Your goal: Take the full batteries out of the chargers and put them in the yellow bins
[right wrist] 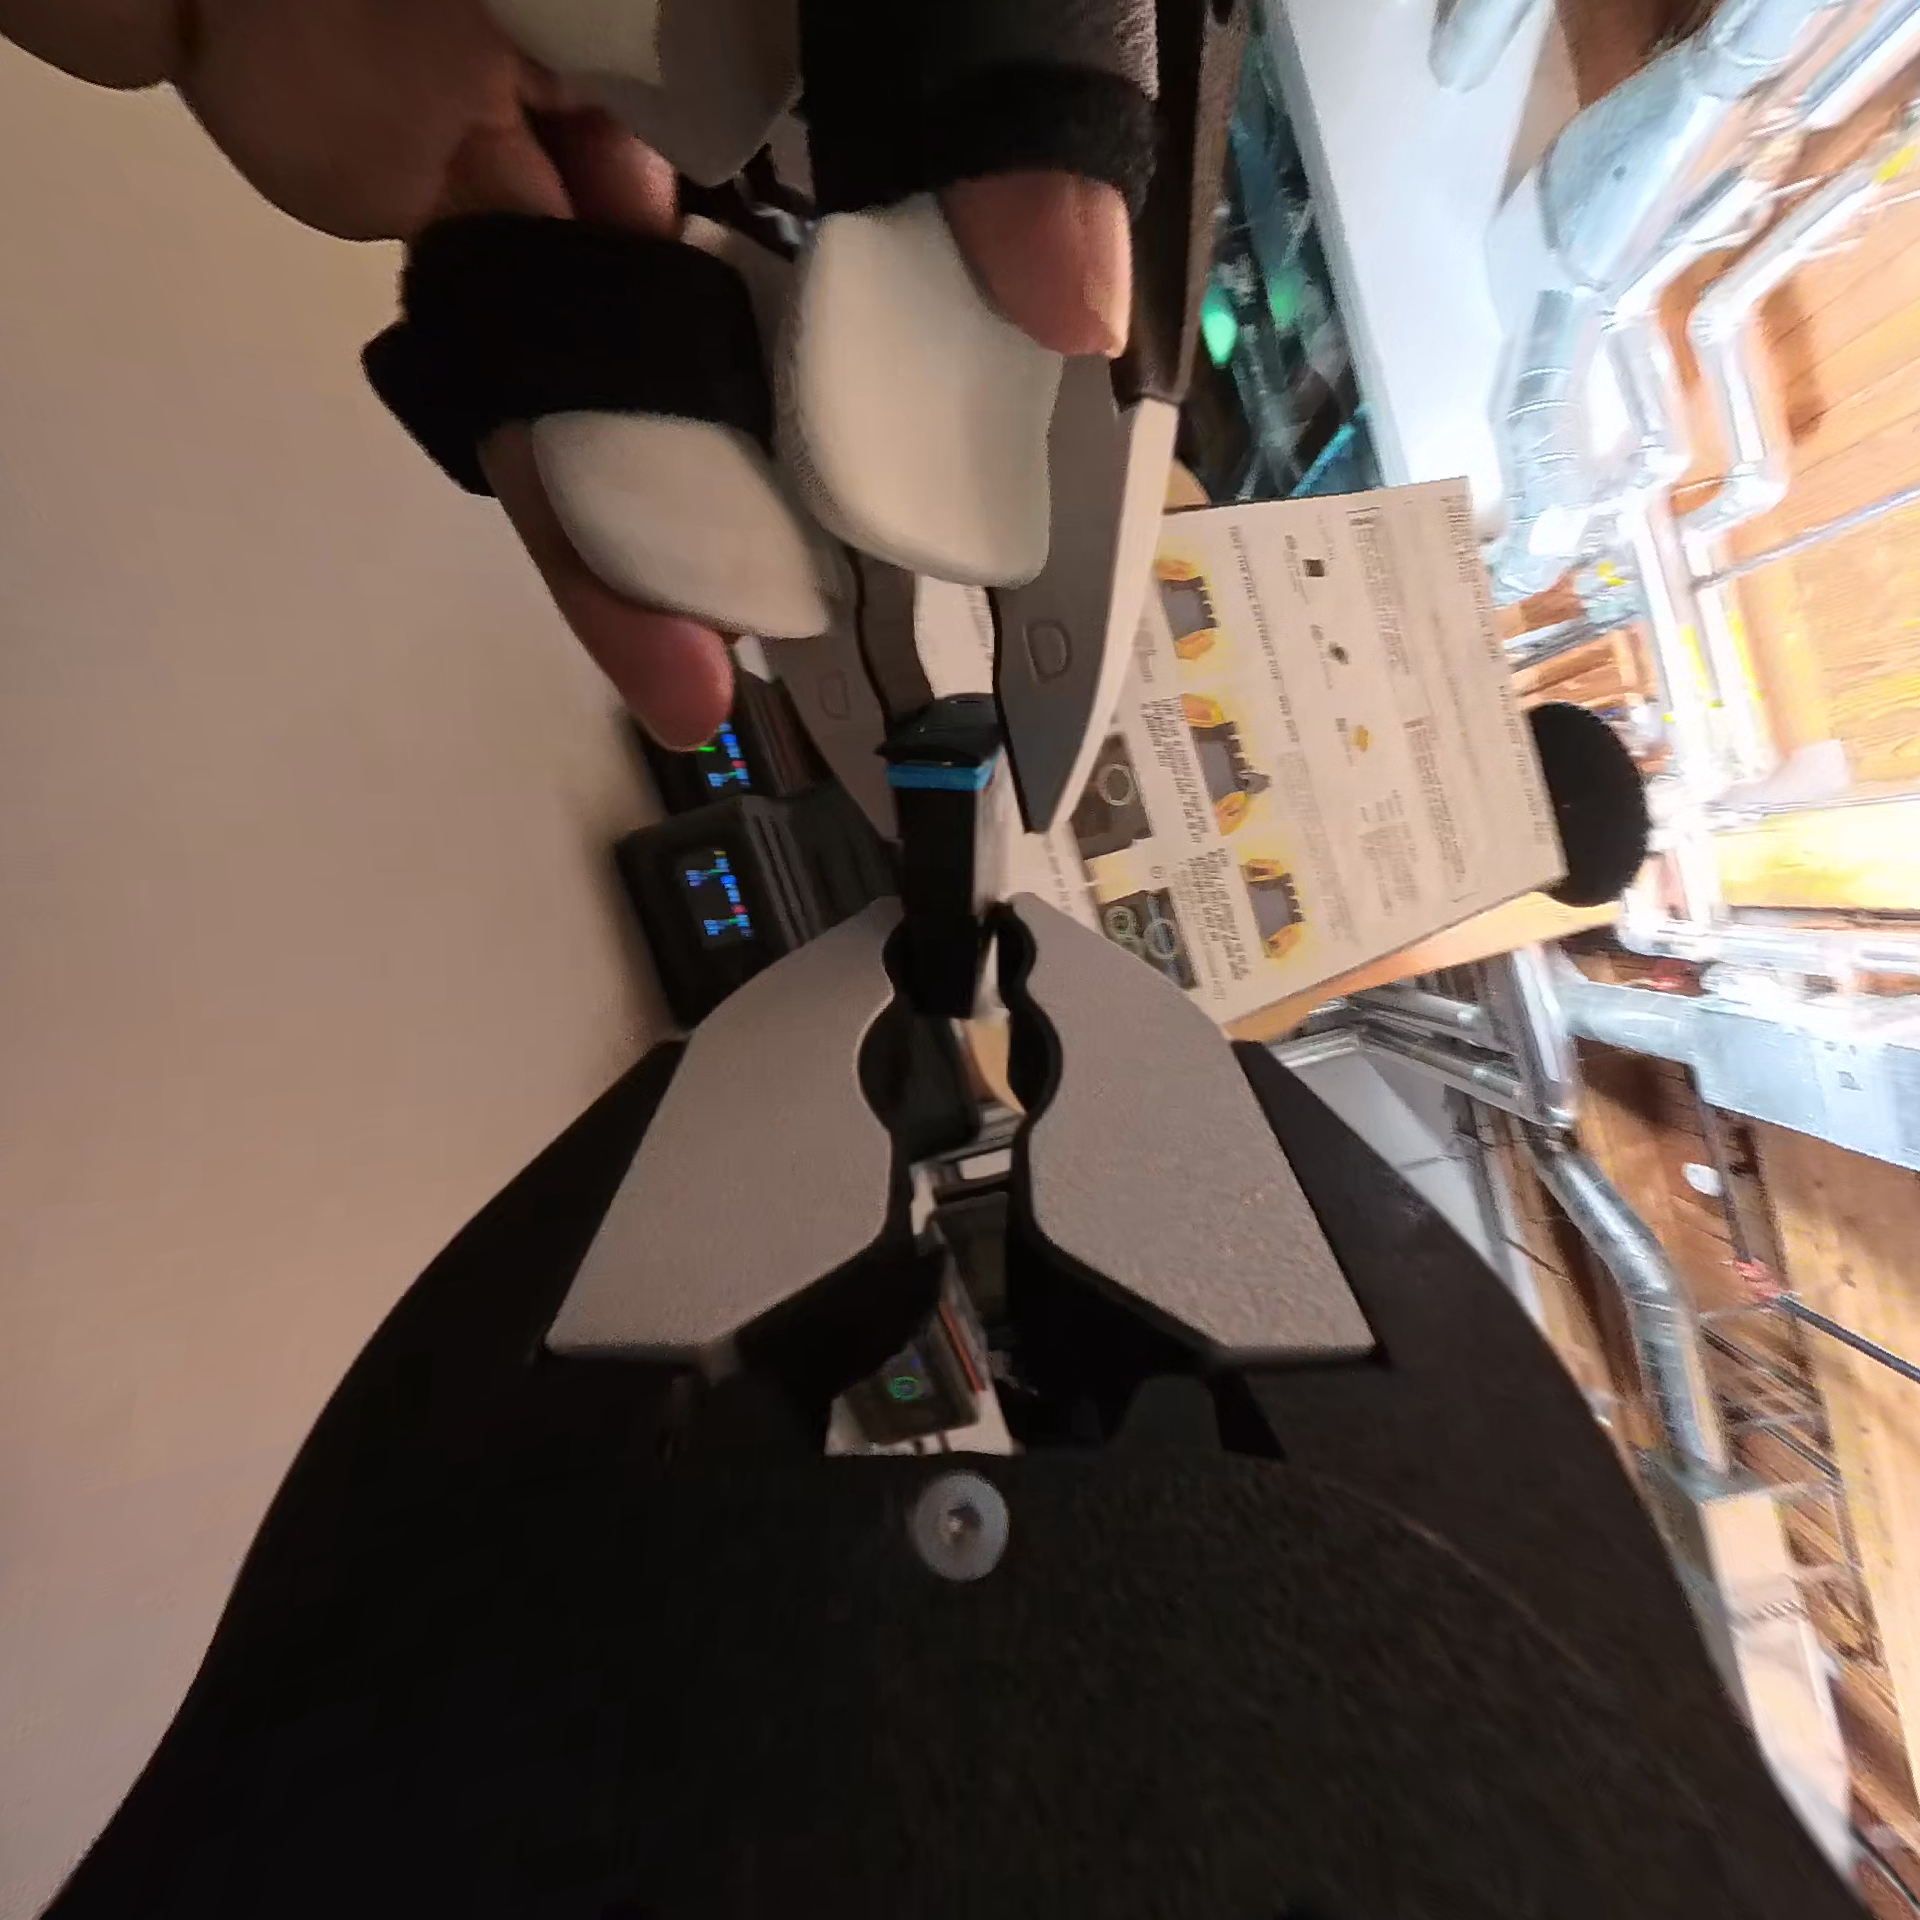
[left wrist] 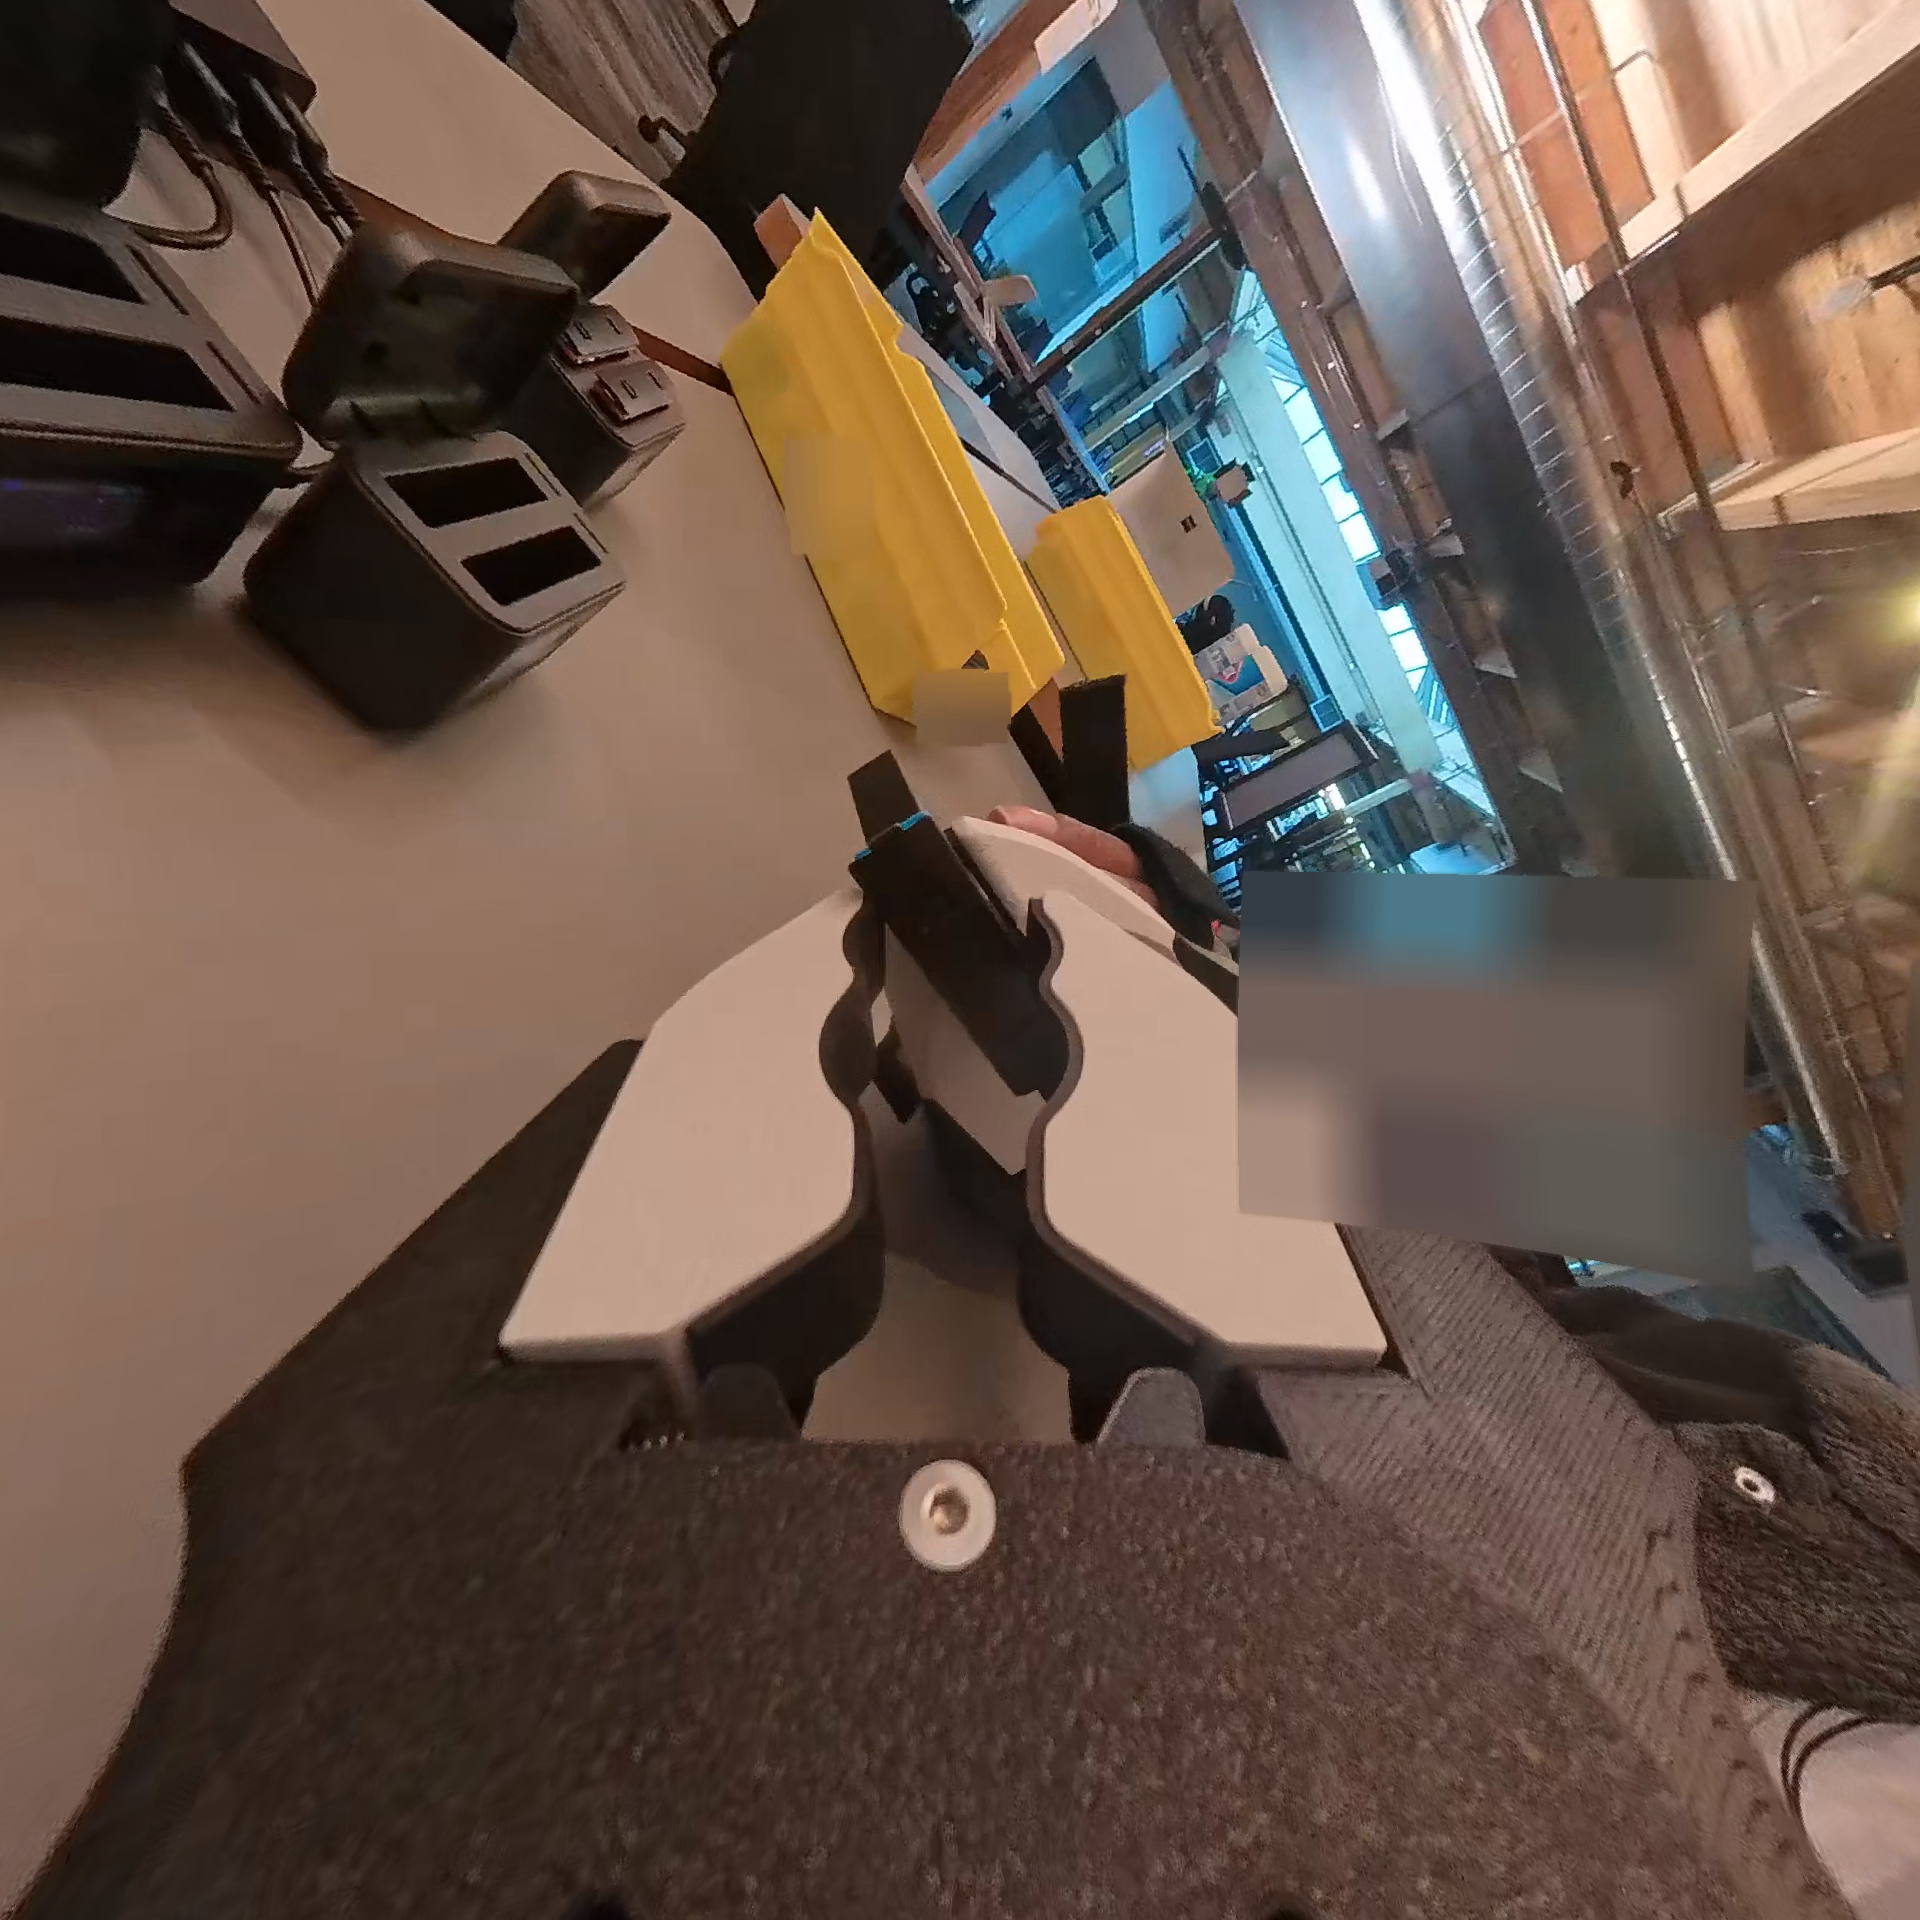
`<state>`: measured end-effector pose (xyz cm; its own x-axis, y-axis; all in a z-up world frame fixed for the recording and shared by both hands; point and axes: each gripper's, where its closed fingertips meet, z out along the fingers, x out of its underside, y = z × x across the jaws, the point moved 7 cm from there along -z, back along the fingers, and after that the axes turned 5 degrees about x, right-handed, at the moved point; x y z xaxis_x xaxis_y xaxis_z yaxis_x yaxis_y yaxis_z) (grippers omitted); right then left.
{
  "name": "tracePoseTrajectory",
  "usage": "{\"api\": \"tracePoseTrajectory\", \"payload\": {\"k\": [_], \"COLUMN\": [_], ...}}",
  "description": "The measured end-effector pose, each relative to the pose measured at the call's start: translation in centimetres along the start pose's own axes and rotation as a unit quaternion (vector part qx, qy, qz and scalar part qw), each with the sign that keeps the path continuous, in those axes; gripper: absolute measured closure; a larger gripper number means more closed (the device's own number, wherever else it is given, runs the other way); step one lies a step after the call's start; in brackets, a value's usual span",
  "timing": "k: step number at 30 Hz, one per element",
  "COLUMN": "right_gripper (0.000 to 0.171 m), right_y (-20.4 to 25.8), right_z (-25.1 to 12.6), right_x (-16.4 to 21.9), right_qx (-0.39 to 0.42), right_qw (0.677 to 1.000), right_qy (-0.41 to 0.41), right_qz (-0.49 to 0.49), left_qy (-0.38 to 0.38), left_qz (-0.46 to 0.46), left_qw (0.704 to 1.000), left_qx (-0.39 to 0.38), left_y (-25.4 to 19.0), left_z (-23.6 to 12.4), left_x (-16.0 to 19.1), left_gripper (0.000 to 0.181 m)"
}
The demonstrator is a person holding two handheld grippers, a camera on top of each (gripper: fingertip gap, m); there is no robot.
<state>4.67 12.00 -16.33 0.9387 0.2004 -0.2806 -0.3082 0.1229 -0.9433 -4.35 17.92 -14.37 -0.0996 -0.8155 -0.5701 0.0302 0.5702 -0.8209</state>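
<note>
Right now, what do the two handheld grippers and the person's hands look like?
The left gripper and the right gripper look alike: two flat light-grey fingers with wavy black-edged inner sides, on a rough black body with one silver screw. The hand on the far gripper presses white finger pads, held on by black fabric straps. A grey herringbone sleeve shows in the left wrist view.

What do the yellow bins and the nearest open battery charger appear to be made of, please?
The yellow bins look like moulded plastic: uniform bright colour, ribbed walls, a soft sheen. The open battery charger, its two visible slots empty and its lid raised, looks like matte dark grey plastic, possibly rubber-coated; its rounded edges and dull, even surface suggest this, though the blur leaves the finish uncertain.
</note>
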Motion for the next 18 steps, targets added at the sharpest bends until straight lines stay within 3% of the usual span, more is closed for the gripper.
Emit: {"api": "tracePoseTrajectory", "payload": {"k": [4,7,8,13,16,18], "right_gripper": [0.137,0.135,0.126,0.130,0.130,0.139], "right_y": [0.5,-0.4,-0.9,-2.1,-1.0,-0.3], "right_z": [-0.1,-0.5,-0.5,-1.0,-1.5,-1.6], "right_x": [0.1,0.3,0.5,1.3,0.9,0.8], "right_qx": [-0.105,-0.216,-0.245,-0.391,-0.470,-0.492], "right_qw": [0.993,0.963,0.947,0.846,0.775,0.755], "right_qy": [-0.014,-0.032,-0.029,-0.030,-0.035,-0.034], "right_qz": [0.053,0.159,0.205,0.361,0.420,0.431], "left_qy": [0.038,0.055,0.084,0.194,0.259,0.292], "left_qz": [0.000,0.047,0.072,0.254,0.333,0.366], "left_qw": [0.999,0.997,0.994,0.947,0.906,0.883], "left_qx": [0.017,0.019,0.019,-0.016,-0.028,-0.027], "left_y": [0.8,1.4,1.5,0.2,-1.1,-1.7], "left_z": [-0.6,-1.4,-1.6,-1.6,-0.9,-0.5], "left_x": [-0.2,-0.6,-0.5,0.7,2.4,3.6], "left_gripper": [0.165,0.166,0.166,0.166,0.166,0.166]}}
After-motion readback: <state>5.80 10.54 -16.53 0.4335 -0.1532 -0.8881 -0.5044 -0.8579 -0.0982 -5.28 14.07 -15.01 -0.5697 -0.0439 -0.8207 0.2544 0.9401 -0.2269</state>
